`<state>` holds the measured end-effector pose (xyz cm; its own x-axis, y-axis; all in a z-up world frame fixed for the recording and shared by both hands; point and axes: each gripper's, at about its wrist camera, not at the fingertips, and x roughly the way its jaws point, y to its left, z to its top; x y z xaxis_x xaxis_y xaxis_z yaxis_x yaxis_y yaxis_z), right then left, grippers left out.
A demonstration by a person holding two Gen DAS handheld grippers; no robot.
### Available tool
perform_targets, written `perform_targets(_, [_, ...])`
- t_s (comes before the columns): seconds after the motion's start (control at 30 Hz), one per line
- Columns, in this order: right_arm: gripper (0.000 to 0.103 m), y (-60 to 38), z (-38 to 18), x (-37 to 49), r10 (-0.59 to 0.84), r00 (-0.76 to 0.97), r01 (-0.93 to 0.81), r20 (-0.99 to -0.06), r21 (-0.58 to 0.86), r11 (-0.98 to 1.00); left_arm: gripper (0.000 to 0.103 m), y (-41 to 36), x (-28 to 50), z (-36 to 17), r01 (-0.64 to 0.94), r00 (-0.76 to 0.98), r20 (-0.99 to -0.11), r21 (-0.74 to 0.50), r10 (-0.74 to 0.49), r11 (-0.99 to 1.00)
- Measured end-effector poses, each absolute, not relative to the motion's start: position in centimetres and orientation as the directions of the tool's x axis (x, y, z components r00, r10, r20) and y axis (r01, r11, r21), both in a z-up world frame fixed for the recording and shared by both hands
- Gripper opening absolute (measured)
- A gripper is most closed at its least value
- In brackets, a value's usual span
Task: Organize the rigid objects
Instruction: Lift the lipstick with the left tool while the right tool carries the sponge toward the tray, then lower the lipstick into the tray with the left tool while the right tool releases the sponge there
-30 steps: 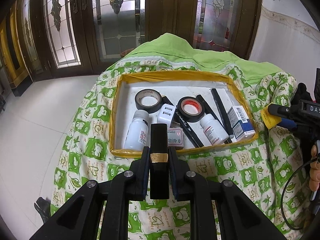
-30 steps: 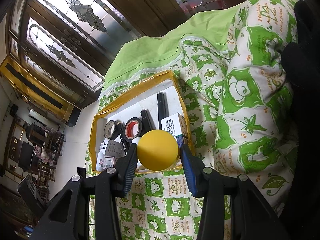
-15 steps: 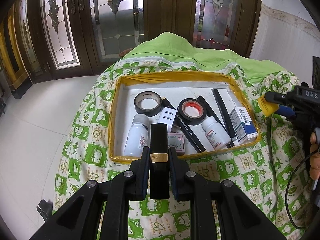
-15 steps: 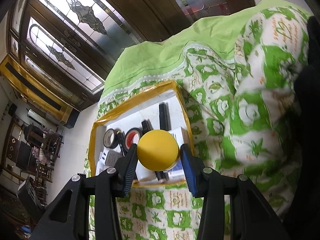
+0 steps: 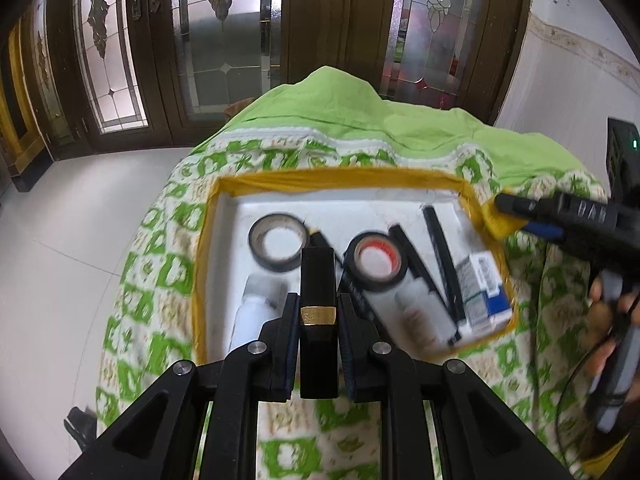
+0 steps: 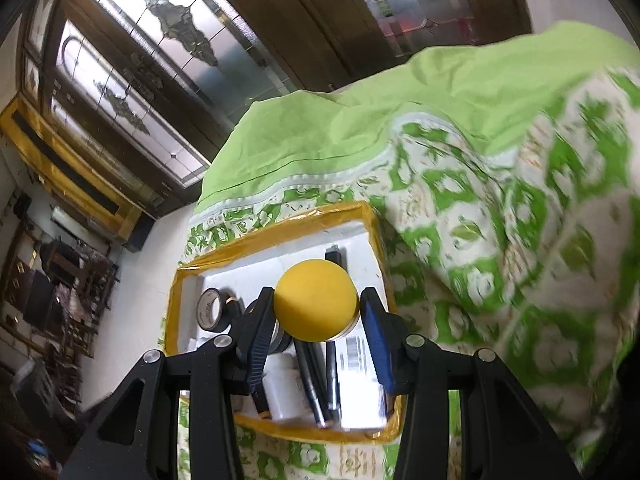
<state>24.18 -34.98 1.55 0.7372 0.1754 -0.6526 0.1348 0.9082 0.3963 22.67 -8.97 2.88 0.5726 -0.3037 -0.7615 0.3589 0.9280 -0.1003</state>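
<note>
My left gripper (image 5: 318, 301) is shut on a black rectangular tube with a gold band (image 5: 318, 270), held above the near edge of the white tray with a yellow taped rim (image 5: 340, 178). My right gripper (image 6: 317, 300) is shut on a round yellow object (image 6: 314, 290) over the tray (image 6: 280, 225). In the left wrist view that yellow object (image 5: 498, 222) hangs at the tray's far right corner. In the tray lie two black tape rolls (image 5: 278, 240) (image 5: 376, 260), white bottles (image 5: 416, 312), black pens (image 5: 440, 248) and a blue and white box (image 5: 482, 284).
A green and white patterned quilt (image 5: 160, 280) lies under the tray, with plain green cloth (image 5: 340, 108) behind it. Dark wooden doors with stained glass (image 5: 224, 32) stand beyond, white floor tiles (image 5: 60, 240) to the left. A hand (image 5: 604, 320) holds the right gripper's handle.
Both grippers have moved toward the tray with their objects still held. In the left wrist view the right gripper came in from the right, up to the tray's far right corner.
</note>
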Motion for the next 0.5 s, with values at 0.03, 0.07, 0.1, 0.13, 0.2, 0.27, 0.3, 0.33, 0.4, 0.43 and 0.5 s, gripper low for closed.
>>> perform_targets(0.03, [0.042, -34.6, 1.5, 24.6, 0.158, 0.733, 0.131, -0.661, 0.365, 0.922, 0.018, -9.3, 23.1, 3.0, 0.36, 0.571, -0.761, -0.104, -0.308, 0.927])
perform_targets(0.07, [0.042, -34.3, 1.4, 24.8, 0.147, 0.731, 0.13, -0.666, 0.347, 0.929, 0.018, -9.5, 23.5, 3.1, 0.362, 0.57, -0.761, -0.106, -0.309, 0.926])
perform_targets(0.1, [0.042, -34.0, 1.3, 25.0, 0.138, 0.729, 0.126, -0.67, 0.329, 0.936, 0.018, -9.9, 23.9, 3.1, 0.363, 0.569, -0.761, -0.106, -0.31, 0.926])
perform_targets(0.13, [0.042, -33.8, 1.3, 25.2, 0.132, 0.727, 0.121, -0.673, 0.315, 0.941, 0.018, -10.2, 24.3, 3.1, 0.364, 0.568, -0.762, -0.107, -0.312, 0.925])
perform_targets(0.2, [0.042, -33.6, 1.1, 25.5, 0.125, 0.724, 0.119, -0.679, 0.301, 0.946, 0.018, -10.9, 25.2, 3.1, 0.365, 0.562, -0.764, -0.116, -0.317, 0.924])
perform_targets(0.27, [0.042, -33.4, 0.9, 25.7, 0.117, 0.72, 0.118, -0.684, 0.286, 0.951, 0.018, -11.6, 26.0, 2.9, 0.366, 0.552, -0.767, -0.129, -0.327, 0.922])
perform_targets(0.3, [0.042, -33.4, 0.8, 25.8, 0.113, 0.719, 0.119, -0.686, 0.281, 0.952, 0.018, -12.0, 26.5, 2.7, 0.367, 0.546, -0.769, -0.135, -0.331, 0.92])
perform_targets(0.33, [0.042, -33.5, 0.8, 25.9, 0.11, 0.717, 0.122, -0.688, 0.279, 0.953, 0.018, -12.5, 27.0, 2.6, 0.368, 0.542, -0.772, -0.138, -0.333, 0.919])
perform_targets(0.4, [0.042, -33.7, 0.5, 26.2, 0.109, 0.712, 0.127, -0.694, 0.28, 0.952, 0.018, -13.2, 27.6, 2.4, 0.372, 0.536, -0.776, -0.137, -0.333, 0.918])
perform_targets(0.43, [0.042, -33.7, 0.5, 26.4, 0.107, 0.709, 0.13, -0.697, 0.279, 0.951, 0.018, -13.7, 28.1, 2.2, 0.375, 0.533, -0.778, -0.136, -0.333, 0.917])
perform_targets(0.5, [0.042, -33.8, 0.2, 26.7, 0.103, 0.703, 0.136, -0.704, 0.274, 0.952, 0.018, -14.3, 28.8, 2.0, 0.378, 0.531, -0.781, -0.129, -0.329, 0.917])
